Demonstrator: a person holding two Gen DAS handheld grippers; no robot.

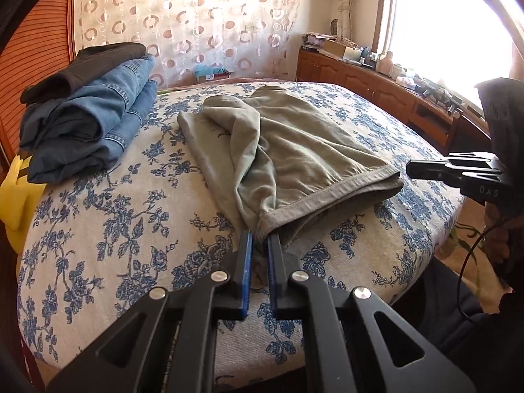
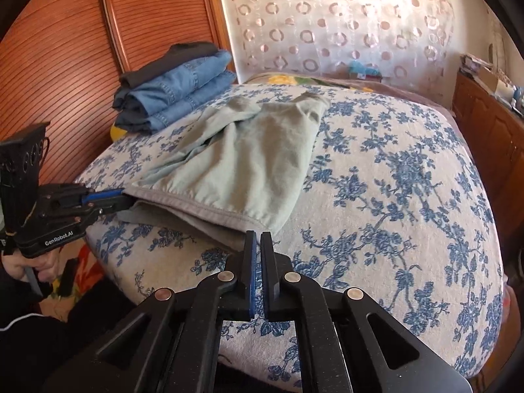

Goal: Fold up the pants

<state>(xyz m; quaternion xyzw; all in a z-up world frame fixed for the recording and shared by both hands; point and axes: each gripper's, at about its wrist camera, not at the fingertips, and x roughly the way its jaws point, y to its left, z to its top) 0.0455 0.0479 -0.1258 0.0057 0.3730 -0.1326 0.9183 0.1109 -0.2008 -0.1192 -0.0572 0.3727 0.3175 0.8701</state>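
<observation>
Grey-green pants lie folded lengthwise on the flowered bed, with their hemmed end toward me. My left gripper is shut on the near left corner of that end, and cloth bunches between its blue pads. From the right wrist view the left gripper bites the same corner of the pants. My right gripper is shut, its tips pinching the right corner of the hem. In the left wrist view the right gripper touches that corner from the side.
A stack of folded jeans and dark clothes sits at the bed's far left by the wooden headboard. The bedspread stretches bare to the right. A cluttered wooden cabinet runs under the window. A hand grips the left tool.
</observation>
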